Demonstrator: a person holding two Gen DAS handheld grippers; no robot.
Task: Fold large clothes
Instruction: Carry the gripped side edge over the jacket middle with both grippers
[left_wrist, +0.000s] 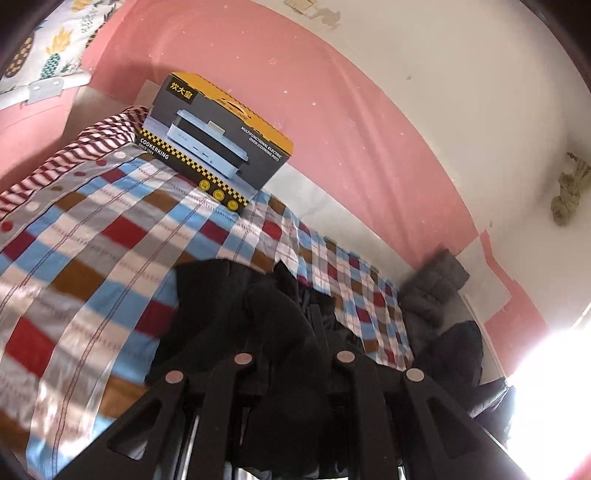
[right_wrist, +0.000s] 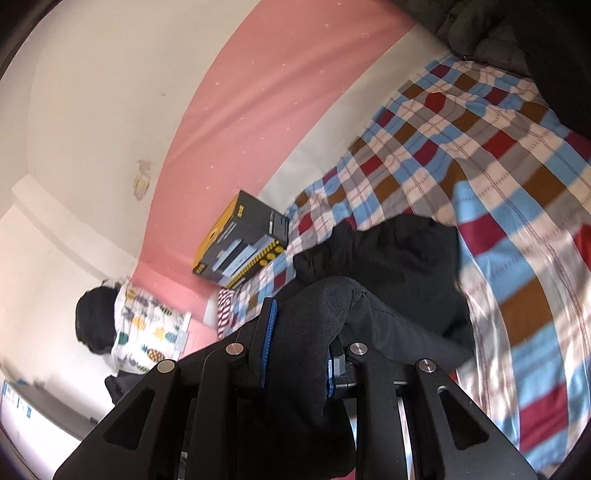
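Observation:
A large black fleece garment (left_wrist: 236, 295) lies bunched on the checked bedsheet (left_wrist: 92, 251). My left gripper (left_wrist: 284, 354) is shut on a fold of it; the black cloth bulges between and over the fingers, hiding the tips. In the right wrist view the same garment (right_wrist: 388, 258) stretches from the sheet (right_wrist: 517, 206) up into my right gripper (right_wrist: 299, 343), which is shut on a thick roll of the cloth between its blue pads (right_wrist: 269, 332).
A black and yellow cooker box (left_wrist: 218, 147) (right_wrist: 243, 240) stands on the bed by the pink wall. A striped red-and-white cloth (left_wrist: 74, 155) lies at the bed's end. Dark grey padded jackets (left_wrist: 432, 291) are heaped by the wall. A pineapple-print curtain (right_wrist: 147, 332) hangs beyond.

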